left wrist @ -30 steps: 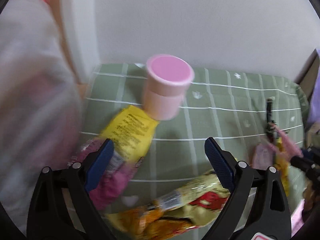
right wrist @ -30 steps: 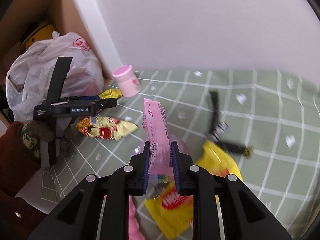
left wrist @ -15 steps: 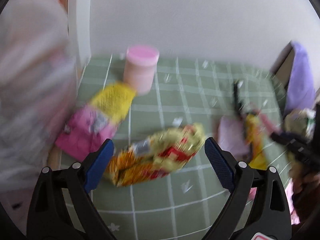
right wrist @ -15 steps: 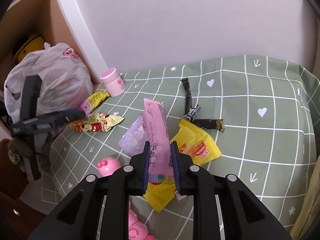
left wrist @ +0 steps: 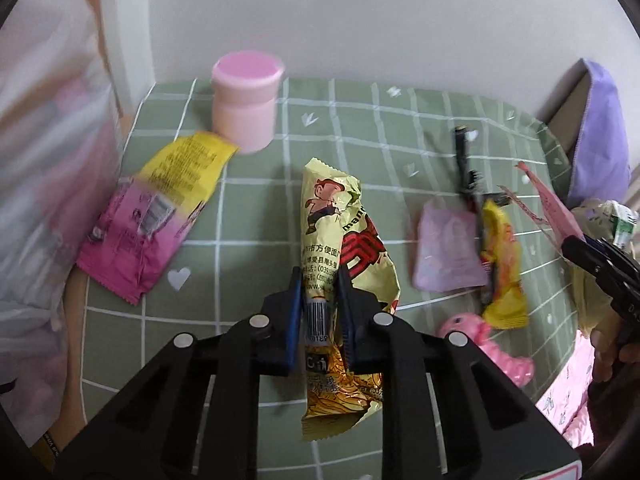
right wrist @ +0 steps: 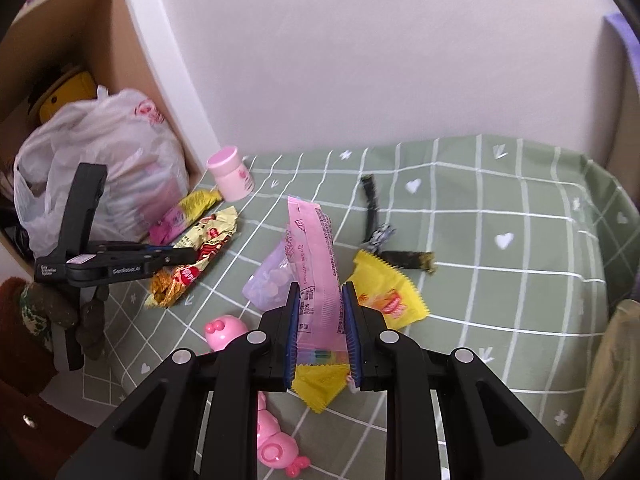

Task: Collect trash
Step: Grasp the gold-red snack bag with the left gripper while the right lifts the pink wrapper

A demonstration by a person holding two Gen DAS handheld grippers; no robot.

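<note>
Left gripper [left wrist: 318,312] fingers just clamped onto yellow snack wrapper [left wrist: 340,240]; right gripper [right wrist: 319,332] fingers around pink wrapper [right wrist: 318,256].

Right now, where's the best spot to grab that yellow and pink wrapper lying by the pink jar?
Probably the yellow and pink wrapper by its crimped pink bottom end, coming from above and the near side. It lies flat, and the pink jar crowds its yellow end.

Both grippers are matte black plastic, the left gripper [left wrist: 319,308] and right gripper [right wrist: 321,328] each carrying ribbed blue pads [right wrist: 291,332] inside the fingers. Behind the pads, round silver screw heads [right wrist: 256,337] mark the linkage pivots. The left gripper's side bears small white lettering [right wrist: 126,270].
</note>
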